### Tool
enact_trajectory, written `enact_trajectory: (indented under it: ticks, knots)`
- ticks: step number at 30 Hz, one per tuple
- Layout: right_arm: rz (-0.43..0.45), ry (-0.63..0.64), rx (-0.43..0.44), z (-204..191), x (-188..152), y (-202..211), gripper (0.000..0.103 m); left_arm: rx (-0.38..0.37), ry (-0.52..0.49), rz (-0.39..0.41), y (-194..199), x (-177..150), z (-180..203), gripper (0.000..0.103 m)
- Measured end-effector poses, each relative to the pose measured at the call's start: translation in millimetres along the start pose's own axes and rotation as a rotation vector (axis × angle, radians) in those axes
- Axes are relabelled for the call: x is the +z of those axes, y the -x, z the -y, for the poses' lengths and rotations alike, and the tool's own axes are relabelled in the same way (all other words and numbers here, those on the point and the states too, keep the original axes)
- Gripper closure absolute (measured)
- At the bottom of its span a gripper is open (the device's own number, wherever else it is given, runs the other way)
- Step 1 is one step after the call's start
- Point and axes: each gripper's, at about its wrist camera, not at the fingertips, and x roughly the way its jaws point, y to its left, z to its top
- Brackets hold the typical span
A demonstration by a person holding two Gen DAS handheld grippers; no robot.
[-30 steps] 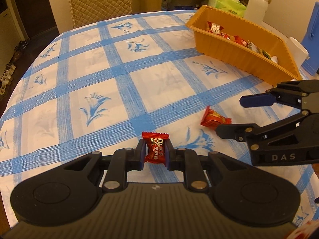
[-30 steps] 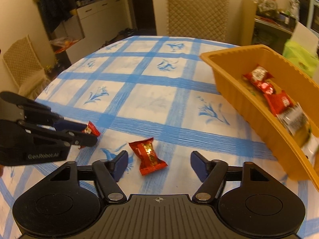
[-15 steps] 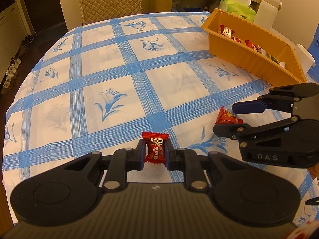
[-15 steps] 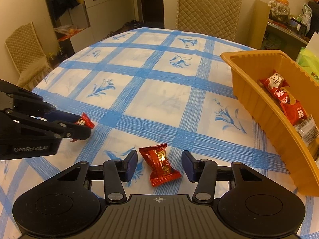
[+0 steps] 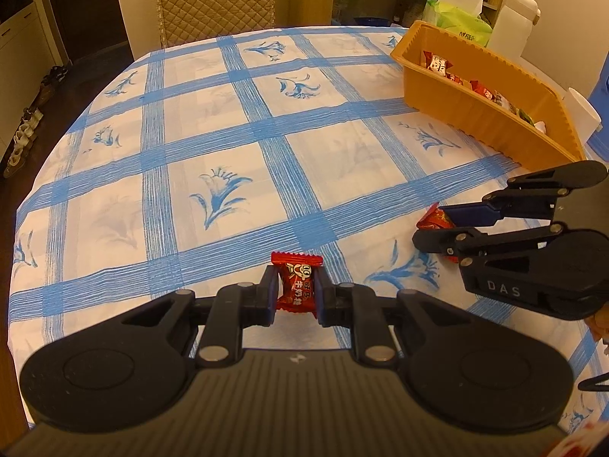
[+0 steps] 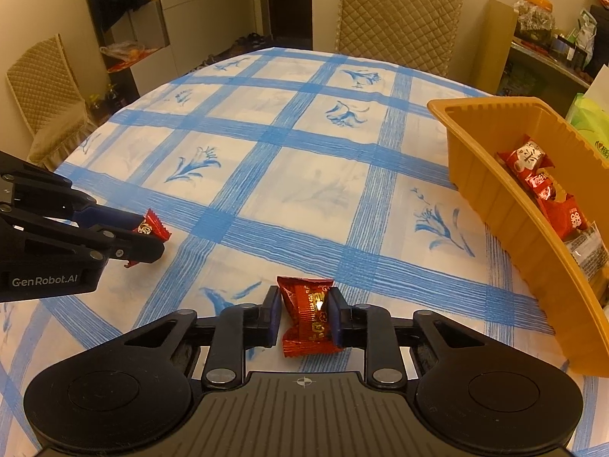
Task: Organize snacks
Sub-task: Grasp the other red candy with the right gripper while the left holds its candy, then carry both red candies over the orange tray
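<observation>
My left gripper (image 5: pixel 295 293) is shut on a small red candy (image 5: pixel 297 282) with a cartoon face and holds it above the blue-checked tablecloth; it also shows at the left of the right wrist view (image 6: pixel 152 242). My right gripper (image 6: pixel 304 312) is shut on a red foil snack packet (image 6: pixel 308 314); in the left wrist view it (image 5: pixel 434 228) shows at the right with the packet (image 5: pixel 434 219) between its fingers. An orange tray (image 6: pixel 491 205) holding several red snacks (image 6: pixel 533 163) stands at the right.
A quilted chair (image 6: pixel 396 11) stands at the table's far side and another (image 6: pixel 42 103) at the left. A green tissue pack (image 5: pixel 460 24), a white dispenser (image 5: pixel 512 23) and a white cup (image 5: pixel 584 112) stand behind the tray.
My right gripper has closed its fingers on the red foil packet. Both grippers have drawn back and up from the table. The left still holds its candy.
</observation>
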Motion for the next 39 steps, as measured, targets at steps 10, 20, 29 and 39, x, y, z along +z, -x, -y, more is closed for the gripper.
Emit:
enact_trajectory:
  ticks: [10,20,29,39]
  knots:
    - [0.016,-0.013,0.003,-1,-1,11,0.08,0.001,-0.002,0.016,8,0,0,0.086]
    - [0.045,-0.07,0.006,2,-5,37,0.08,-0.008,-0.021,0.04,20,3,10,0.086]
    - [0.065,-0.176,0.004,17,-14,72,0.08,-0.044,-0.06,0.07,31,14,33,0.086]
    - [0.112,-0.29,-0.017,47,-28,116,0.08,-0.094,-0.127,0.106,38,31,68,0.086]
